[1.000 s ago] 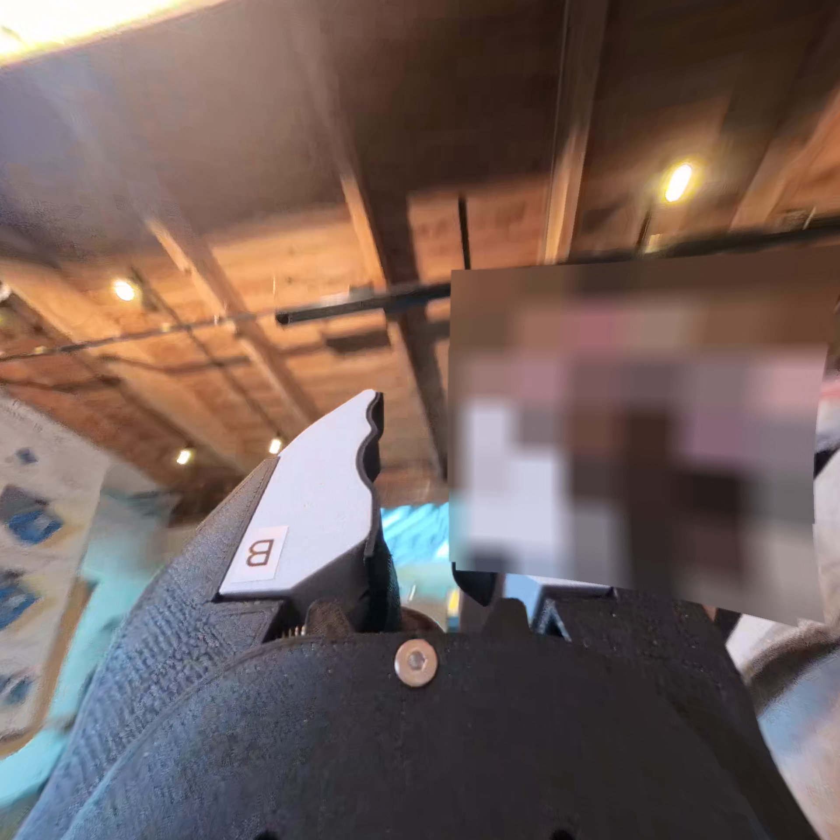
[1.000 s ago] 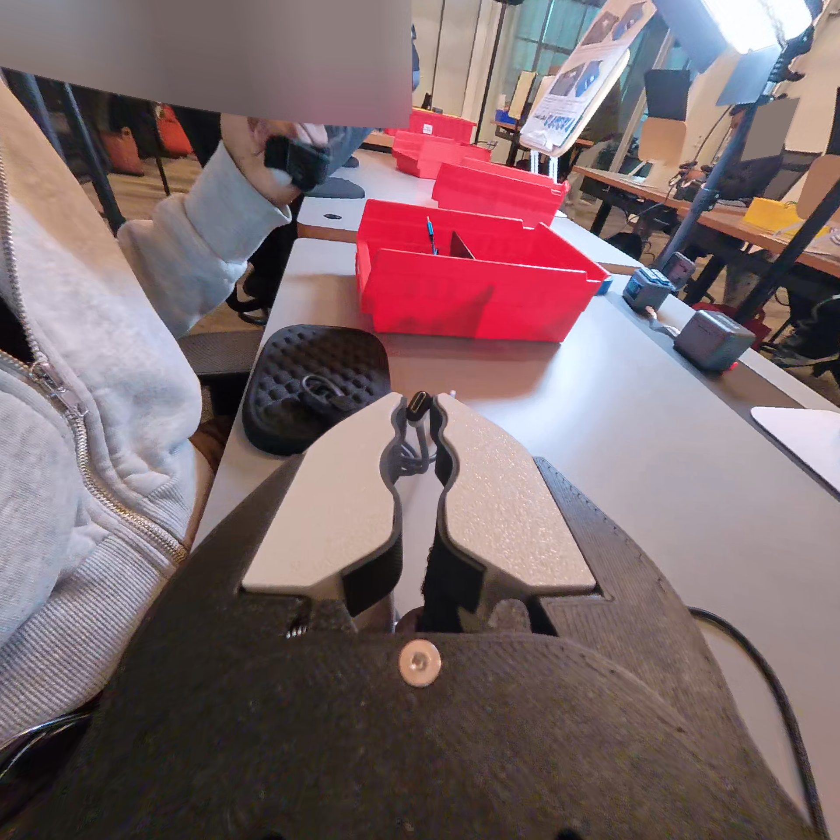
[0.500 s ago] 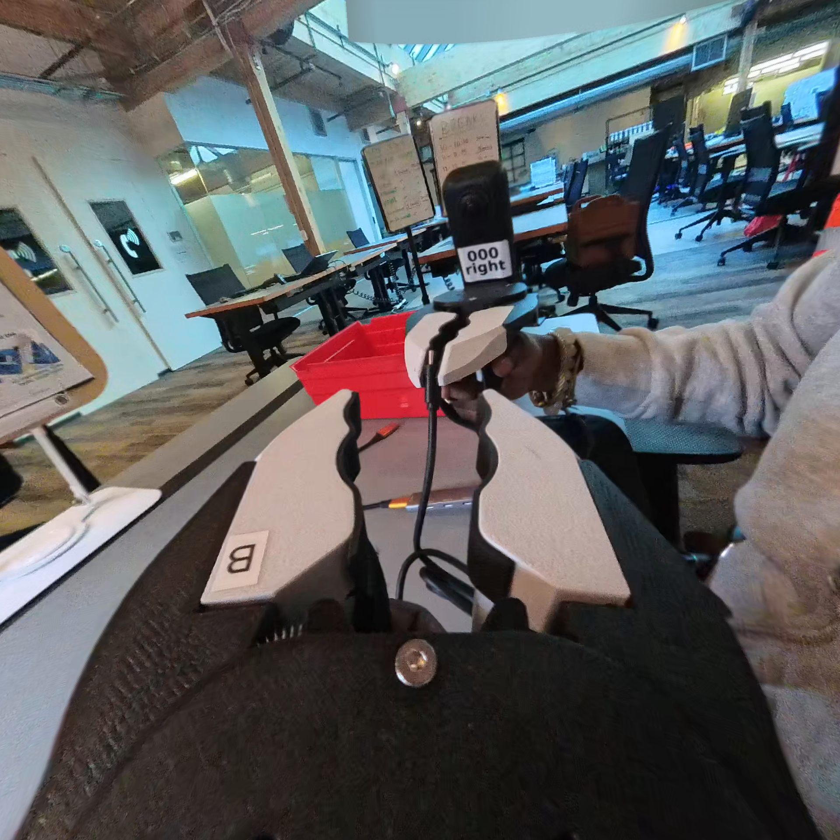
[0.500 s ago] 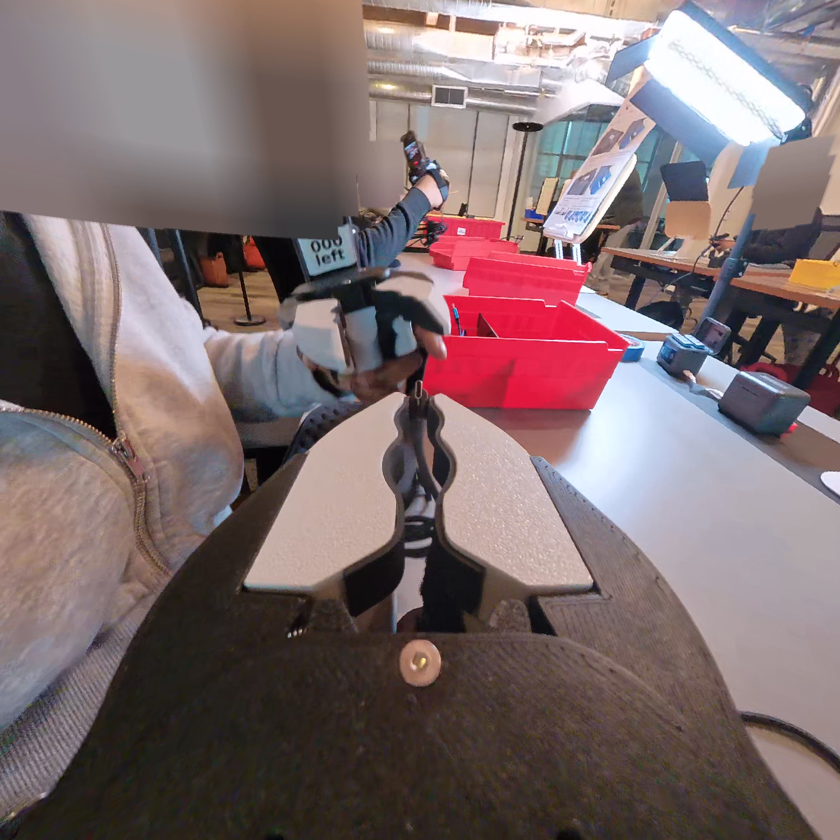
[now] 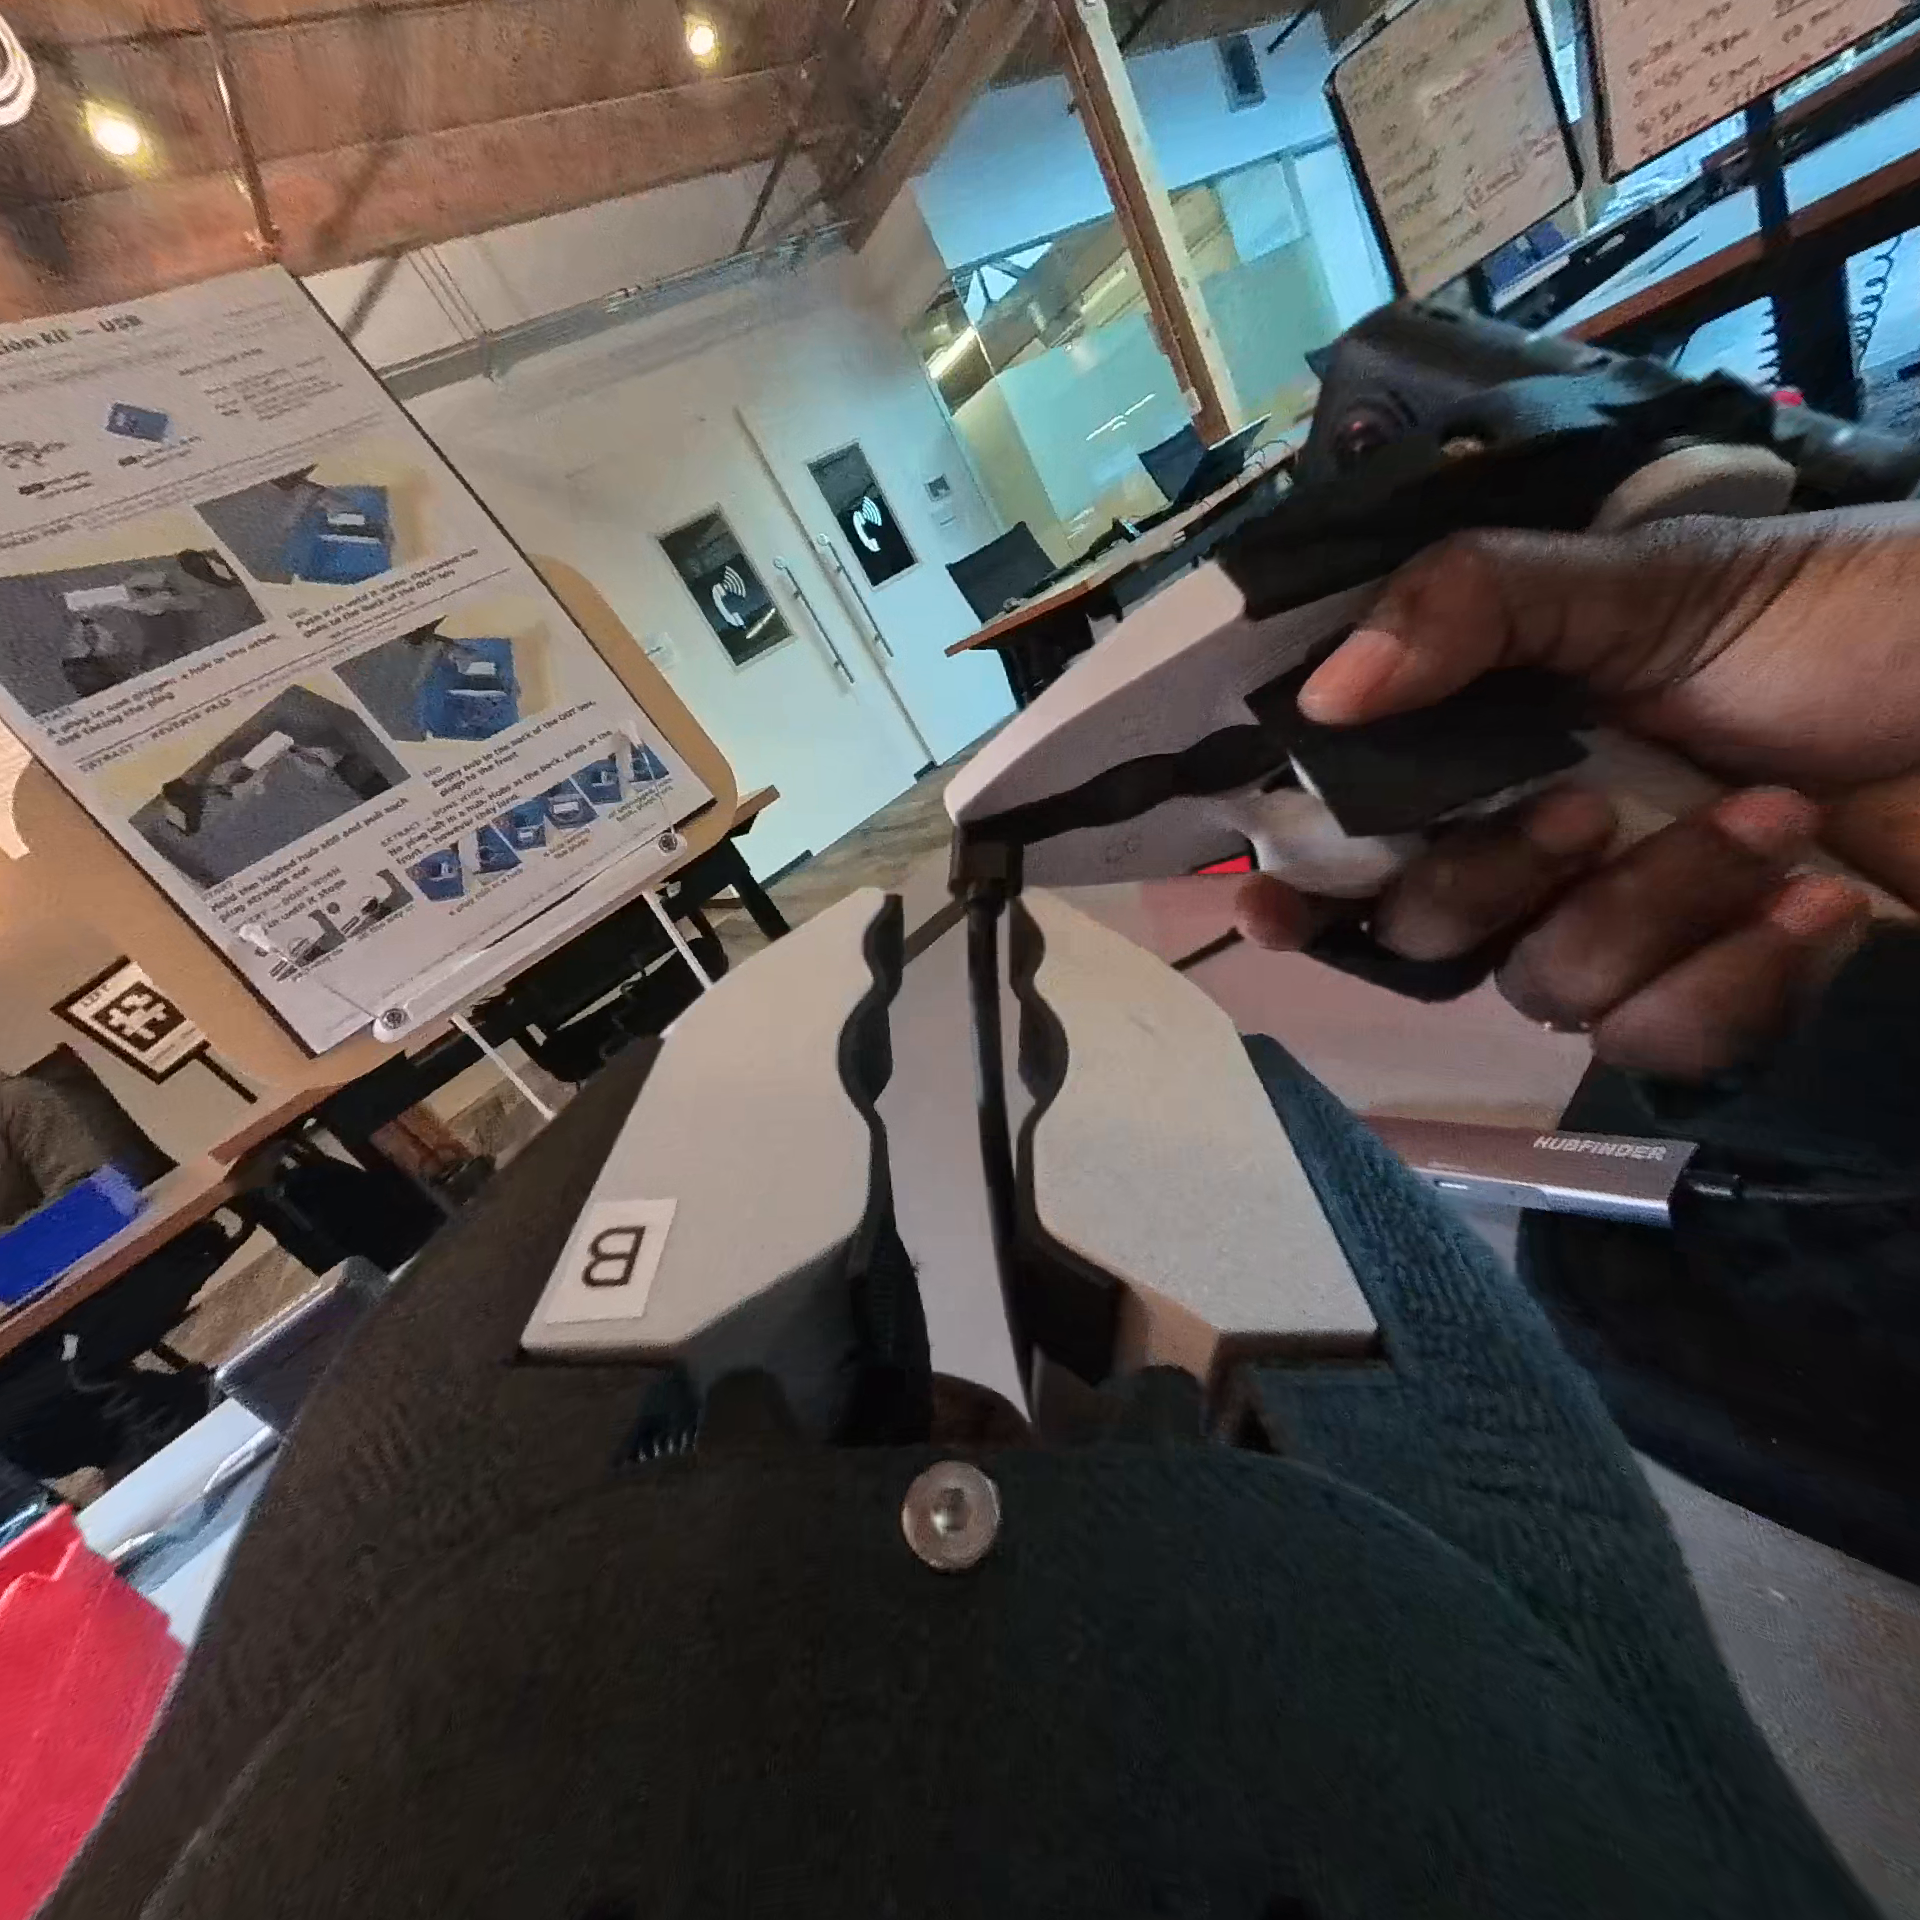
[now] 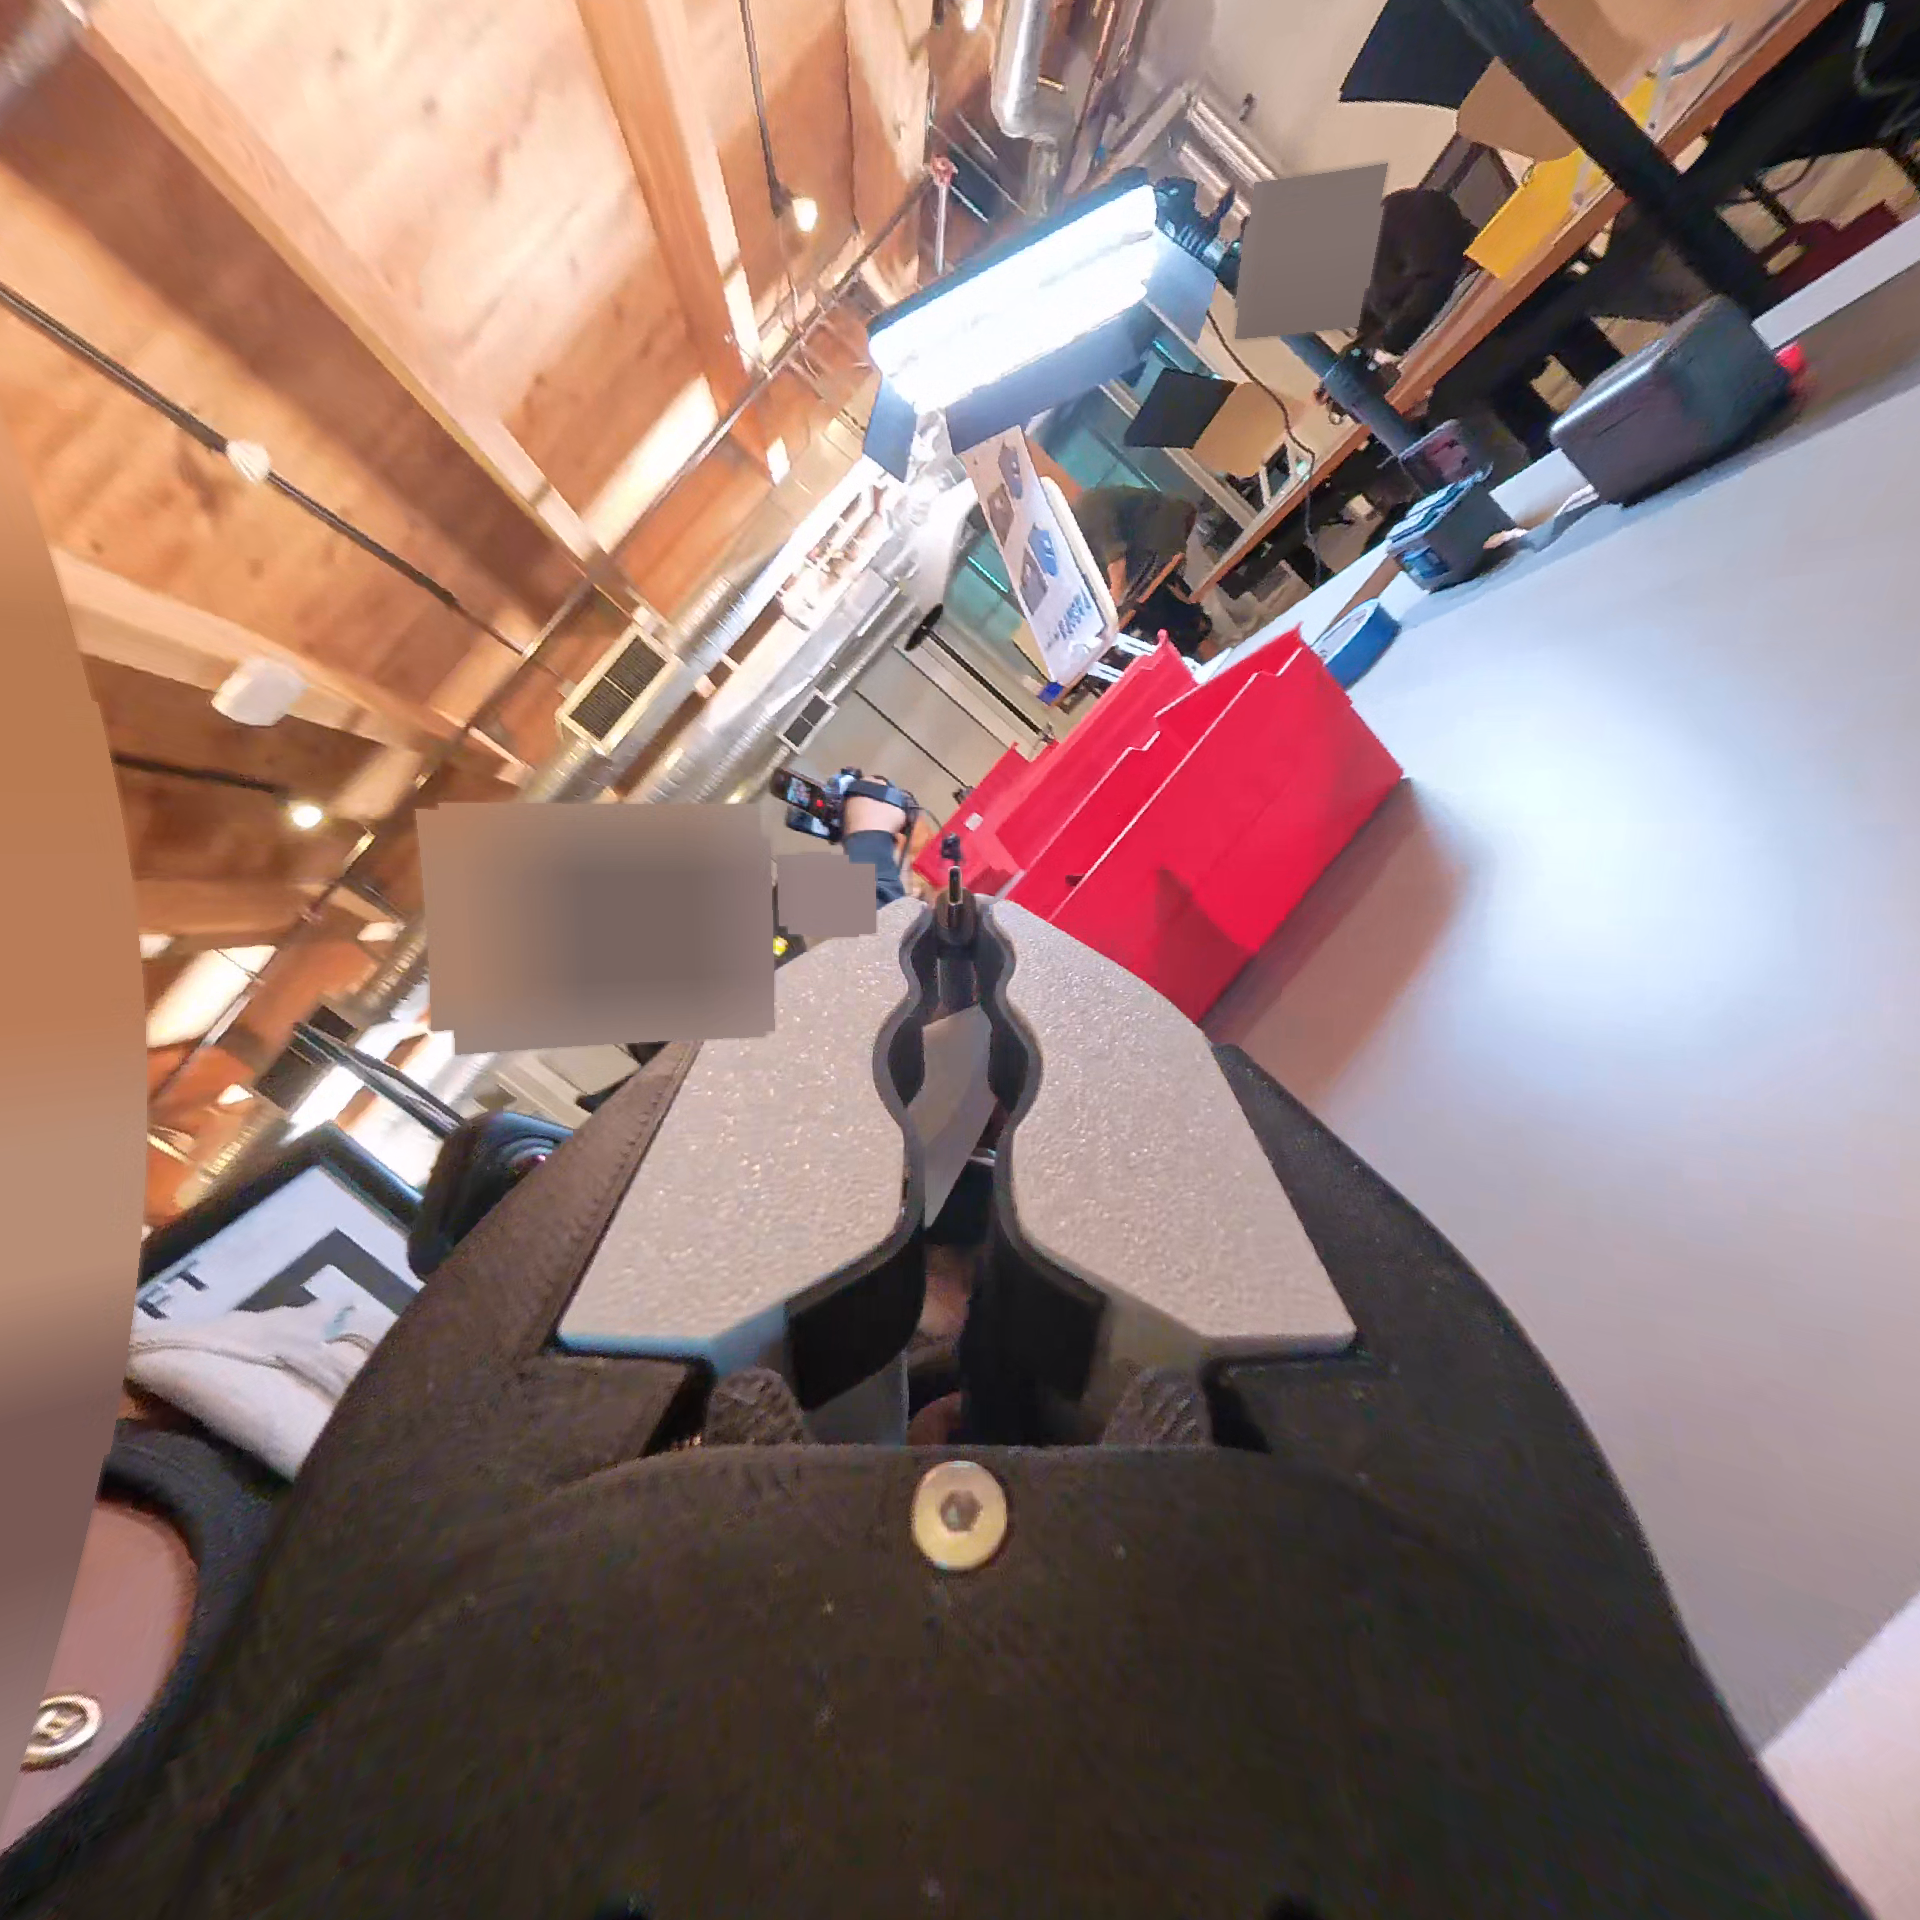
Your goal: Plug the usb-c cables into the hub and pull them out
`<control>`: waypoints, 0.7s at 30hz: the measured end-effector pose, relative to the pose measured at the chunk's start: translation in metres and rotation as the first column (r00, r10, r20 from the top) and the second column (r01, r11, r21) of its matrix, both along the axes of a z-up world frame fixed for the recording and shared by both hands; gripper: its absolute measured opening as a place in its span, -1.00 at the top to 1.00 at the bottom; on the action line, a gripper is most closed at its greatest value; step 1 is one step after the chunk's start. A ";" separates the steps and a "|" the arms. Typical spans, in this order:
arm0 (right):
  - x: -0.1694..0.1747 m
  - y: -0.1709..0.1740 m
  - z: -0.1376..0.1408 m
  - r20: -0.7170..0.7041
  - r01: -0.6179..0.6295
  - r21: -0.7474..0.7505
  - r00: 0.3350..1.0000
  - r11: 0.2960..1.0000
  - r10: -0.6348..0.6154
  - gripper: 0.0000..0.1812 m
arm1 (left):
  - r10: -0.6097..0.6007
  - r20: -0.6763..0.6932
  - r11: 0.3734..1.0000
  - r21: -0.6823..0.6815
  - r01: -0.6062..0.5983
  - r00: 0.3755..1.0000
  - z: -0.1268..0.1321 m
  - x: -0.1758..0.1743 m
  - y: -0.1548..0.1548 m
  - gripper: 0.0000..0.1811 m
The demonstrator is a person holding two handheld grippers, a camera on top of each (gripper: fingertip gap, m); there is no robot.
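In the left wrist view my left gripper is open, with a narrow gap between its grey fingers. A black USB-C cable runs down through that gap, close to the right finger. My right gripper, held in a hand, sits just above the left fingertips and pinches the cable's plug. The grey hub lies on the table to the right, apart from both grippers. In the right wrist view my right gripper is shut on the plug, whose metal tip pokes out past the fingertips.
An instruction board stands on an easel to the left. Red bins sit on the grey table, with a blue tape roll and grey boxes beyond. A red bin corner shows at lower left. Less than 4 cm separates the two grippers' tips. From either gripper's tips it is about 15 cm to the grey hub.
My left gripper has narrowed its opening around the cable and swung left. My right gripper has come close above the left fingertips and rolled, still shut on the plug.
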State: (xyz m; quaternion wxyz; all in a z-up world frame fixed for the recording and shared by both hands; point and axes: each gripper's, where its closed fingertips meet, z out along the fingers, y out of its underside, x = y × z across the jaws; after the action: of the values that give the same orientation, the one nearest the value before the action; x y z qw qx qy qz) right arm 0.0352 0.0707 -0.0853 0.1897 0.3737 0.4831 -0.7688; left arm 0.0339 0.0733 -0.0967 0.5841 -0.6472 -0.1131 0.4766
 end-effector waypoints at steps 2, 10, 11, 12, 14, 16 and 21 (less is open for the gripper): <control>-0.001 -0.001 -0.002 0.041 -0.011 -0.037 0.999 0.999 0.012 0.93 | -0.010 -0.019 1.000 -0.004 0.010 1.000 0.000 0.002 -0.001 0.79; 0.004 -0.009 -0.006 0.168 -0.097 -0.184 0.978 0.978 0.128 0.93 | -0.082 -0.047 0.996 0.027 0.083 0.996 0.003 0.009 0.000 0.80; 0.004 -0.010 -0.006 0.177 -0.106 -0.199 0.974 0.974 0.142 0.93 | -0.093 -0.041 0.995 0.044 0.095 0.995 0.004 0.010 -0.001 0.83; 0.005 -0.010 -0.006 0.188 -0.115 -0.216 0.969 0.970 0.157 0.93 | -0.109 -0.031 0.993 0.045 0.111 0.994 0.004 0.011 0.000 0.85; 0.006 -0.011 -0.005 0.208 -0.129 -0.242 0.961 0.962 0.181 0.93 | -0.123 -0.022 0.991 0.058 0.124 0.992 0.004 0.011 -0.001 0.85; 0.006 -0.011 -0.005 0.216 -0.134 -0.255 0.957 0.958 0.192 0.93 | -0.115 -0.026 0.991 0.066 0.117 0.993 0.005 0.011 -0.002 0.80; 0.009 -0.012 -0.003 0.223 -0.144 -0.272 0.952 0.952 0.208 0.92 | -0.110 -0.040 0.993 0.038 0.112 0.993 0.002 0.012 -0.002 0.85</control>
State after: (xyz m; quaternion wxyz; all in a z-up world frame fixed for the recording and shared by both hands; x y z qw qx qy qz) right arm 0.0447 0.0590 -0.0883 0.3632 0.3952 0.3853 -0.7506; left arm 0.0457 0.0714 -0.0950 0.6247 -0.6314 -0.0752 0.4533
